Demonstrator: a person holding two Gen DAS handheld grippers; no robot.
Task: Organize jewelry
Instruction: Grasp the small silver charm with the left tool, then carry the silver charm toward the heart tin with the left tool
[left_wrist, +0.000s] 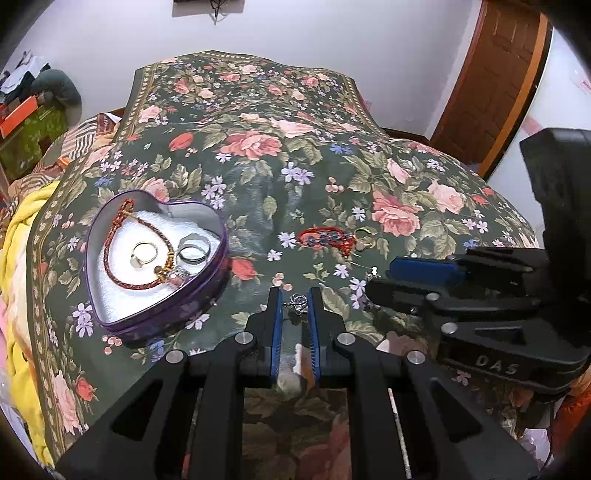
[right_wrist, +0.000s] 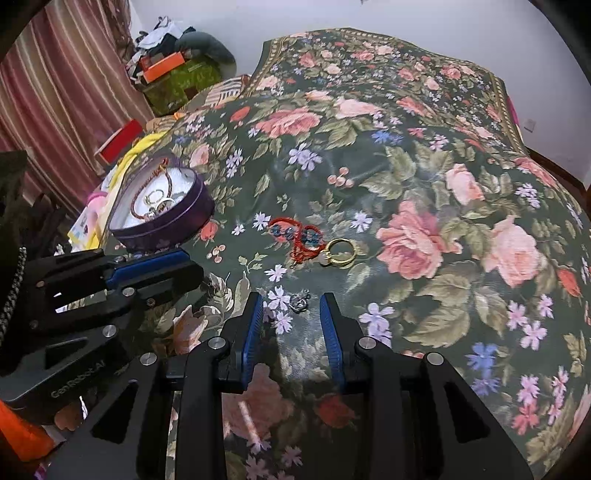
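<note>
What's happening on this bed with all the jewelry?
A person sorts jewelry with two handheld grippers. The left gripper pinches a small silver piece beside the heart-shaped tin, which already holds rings and a braided bracelet. The right gripper hangs open over a second silver piece; a red bracelet and gold ring wait on the bedspread.

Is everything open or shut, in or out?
Tin: open, rings inside.
Left gripper: shut on a charm.
Right gripper: open, around another charm lying on the cloth.
Red bracelet: out on the cloth.
Gold ring: out on the cloth.
</note>
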